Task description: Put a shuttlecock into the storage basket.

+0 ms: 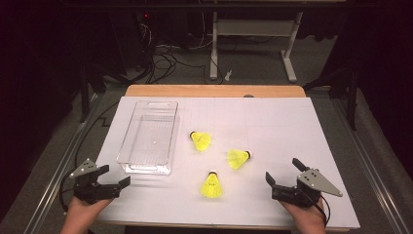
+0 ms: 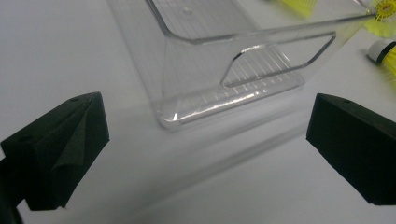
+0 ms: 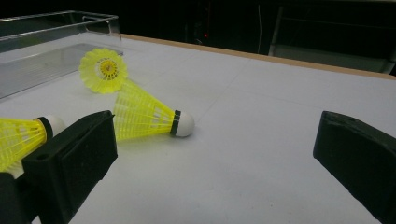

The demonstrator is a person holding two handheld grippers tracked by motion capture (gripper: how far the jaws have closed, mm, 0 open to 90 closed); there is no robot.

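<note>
- Three yellow shuttlecocks lie loose on the white counter [image 1: 292,122]: the far one [image 1: 200,141], the right one [image 1: 238,158], the near one [image 1: 212,185].
- The clear bin [image 1: 127,135], left of them, holds none, so by my judgement nothing is packed yet and all three remain.
- The left gripper [image 1: 115,177] is wide open and empty, facing the bin's near end.
- The right gripper [image 1: 283,176] is wide open and empty, near the right one.

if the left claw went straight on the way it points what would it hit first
Most likely the near end wall of the clear bin, the one with the handle cutout. The left claw is open and faces it, with bare table between.
</note>
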